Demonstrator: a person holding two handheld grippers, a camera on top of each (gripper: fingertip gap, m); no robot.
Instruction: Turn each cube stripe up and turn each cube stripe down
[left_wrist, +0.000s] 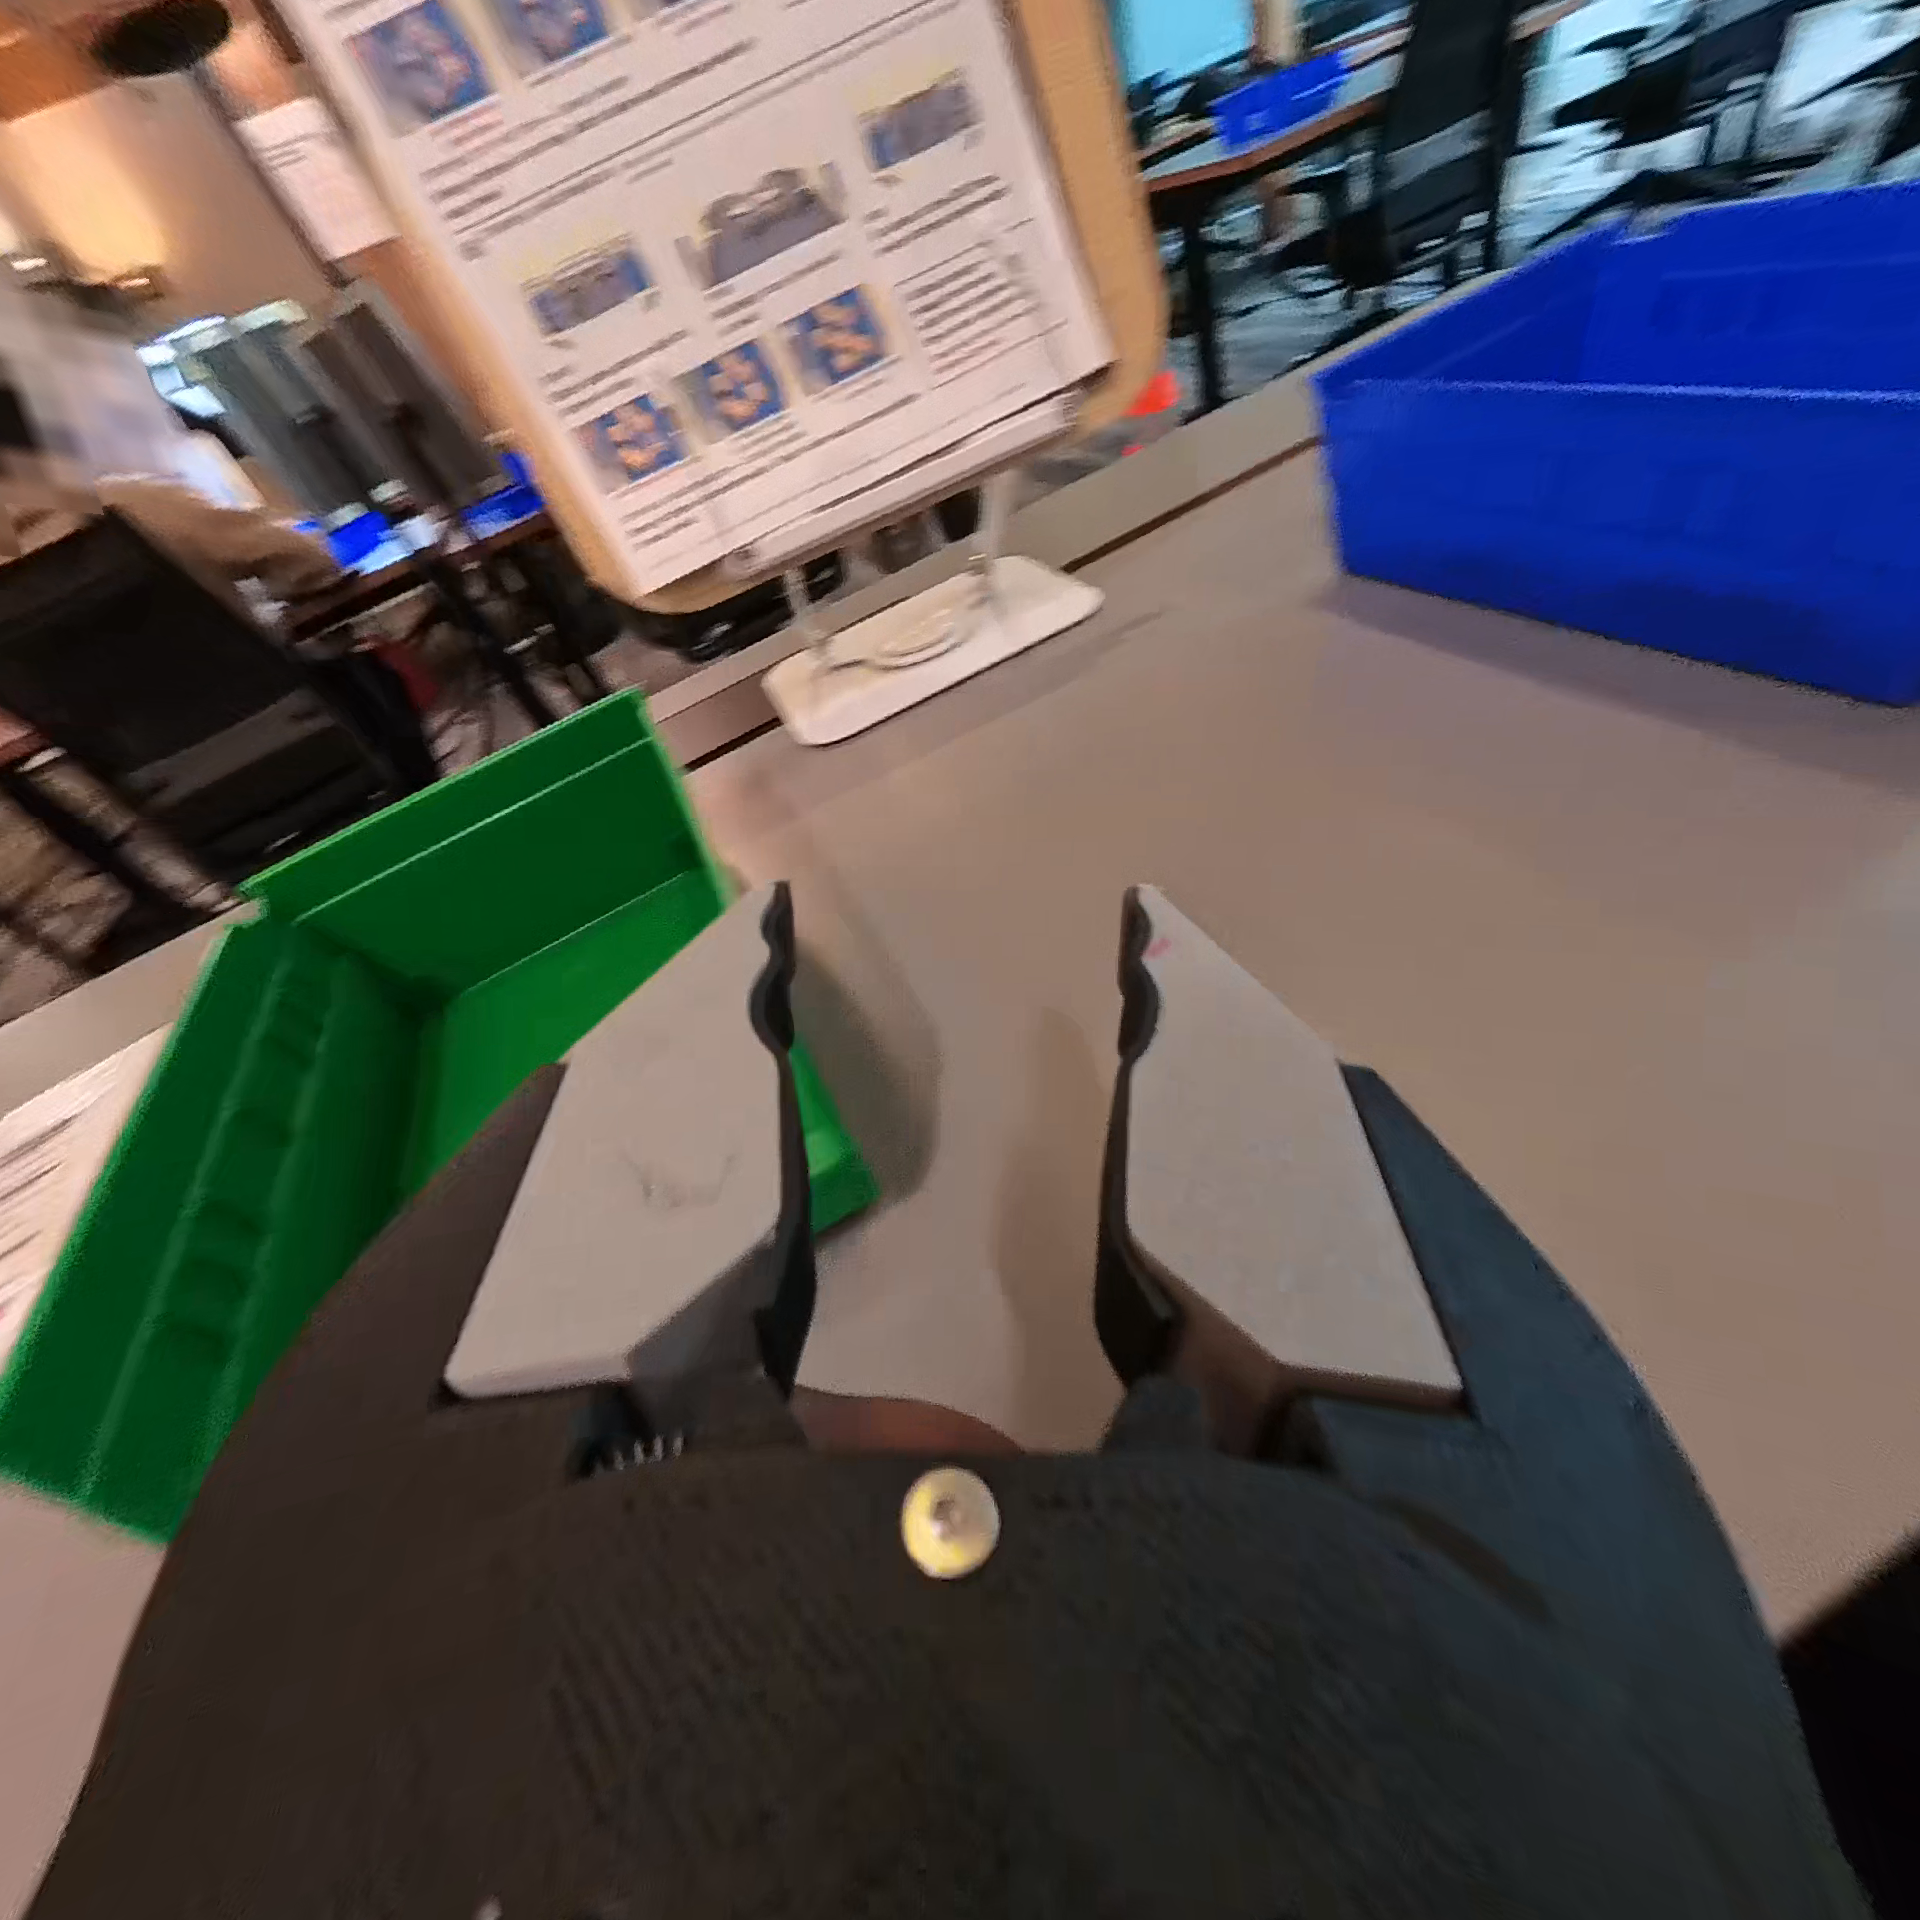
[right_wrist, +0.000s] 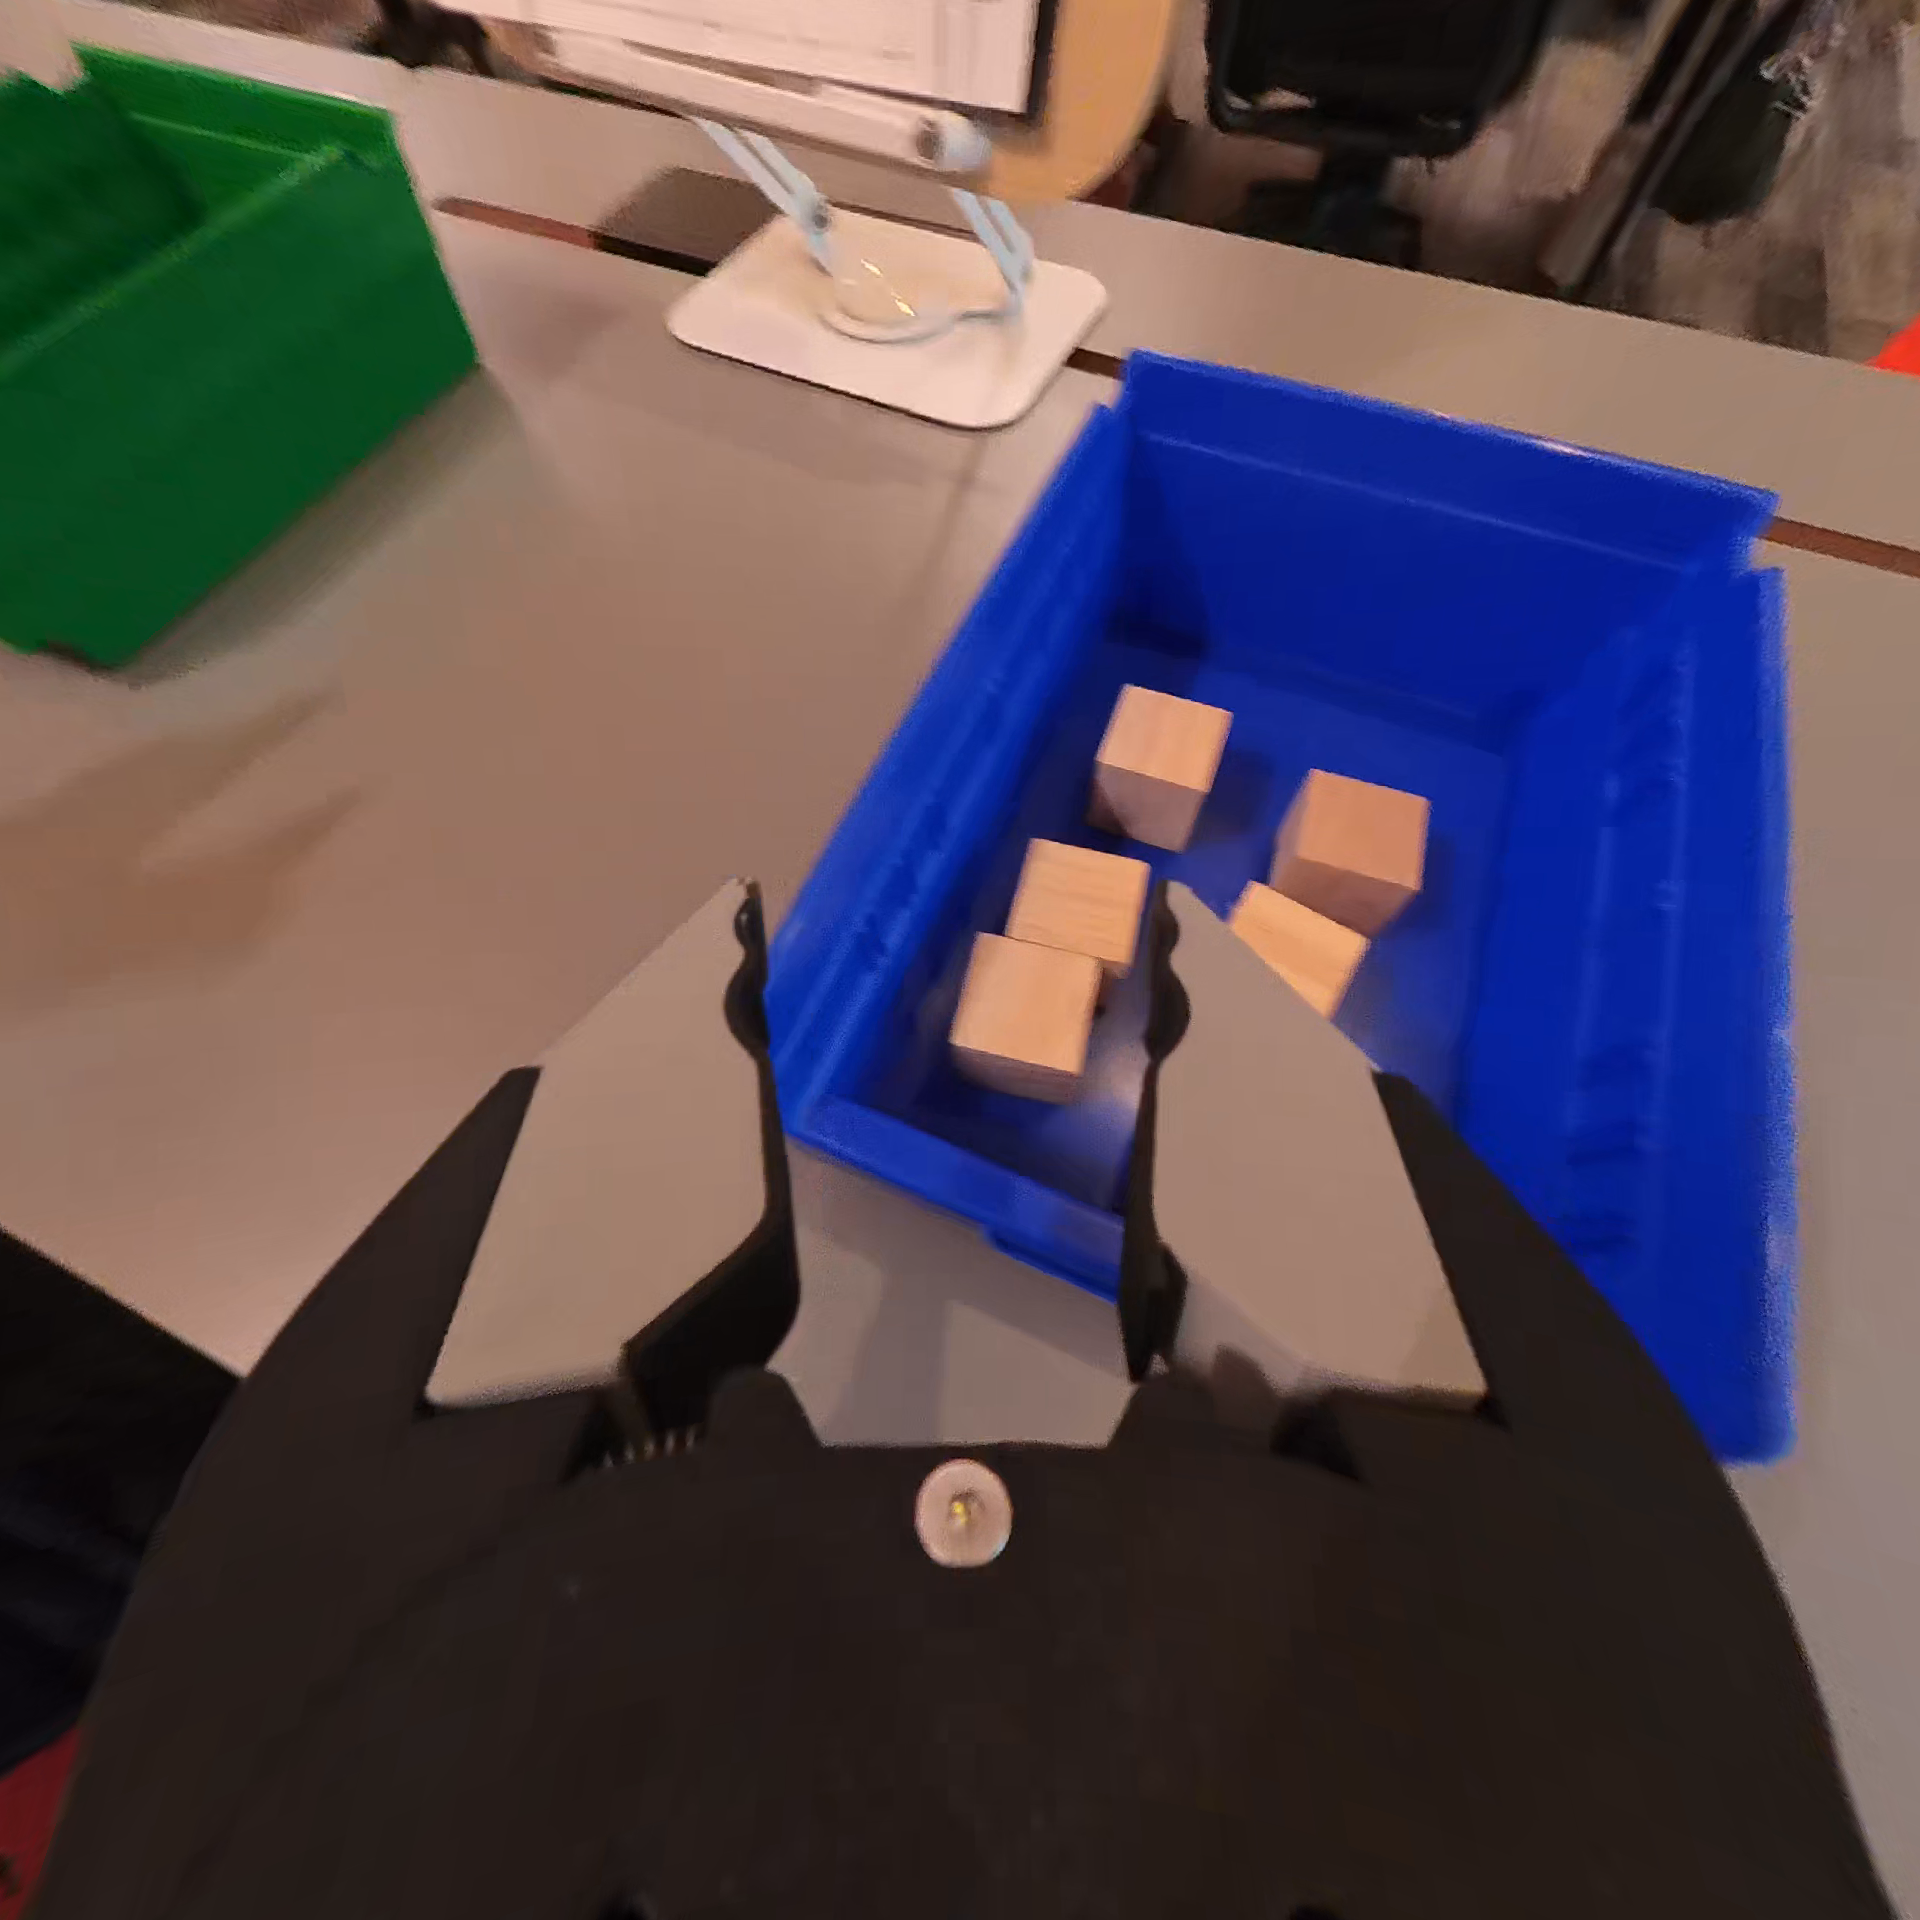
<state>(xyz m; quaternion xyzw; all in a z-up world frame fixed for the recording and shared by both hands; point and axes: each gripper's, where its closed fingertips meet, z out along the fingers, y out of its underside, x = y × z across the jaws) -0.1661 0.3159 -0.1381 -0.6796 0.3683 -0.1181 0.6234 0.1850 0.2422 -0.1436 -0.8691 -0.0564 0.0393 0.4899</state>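
Five plain wooden cubes (right_wrist: 1162, 767) are sitting on the floor of the blue bin (right_wrist: 1662, 935), right of the green bin (right_wrist: 208, 416); no stripe is showing on them. The right gripper (right_wrist: 951, 914) is hovering over the blue bin's near left corner, jaws spread wide and holding nothing. The left gripper (left_wrist: 956, 914) is gaping empty above the grey table (left_wrist: 1351, 831), beside the green bin.

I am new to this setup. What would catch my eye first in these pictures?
Five wooden cubes lie inside the blue bin, just ahead of the open right gripper. The green bin sits left of the open left gripper, and a stand with printed sheets rises behind.
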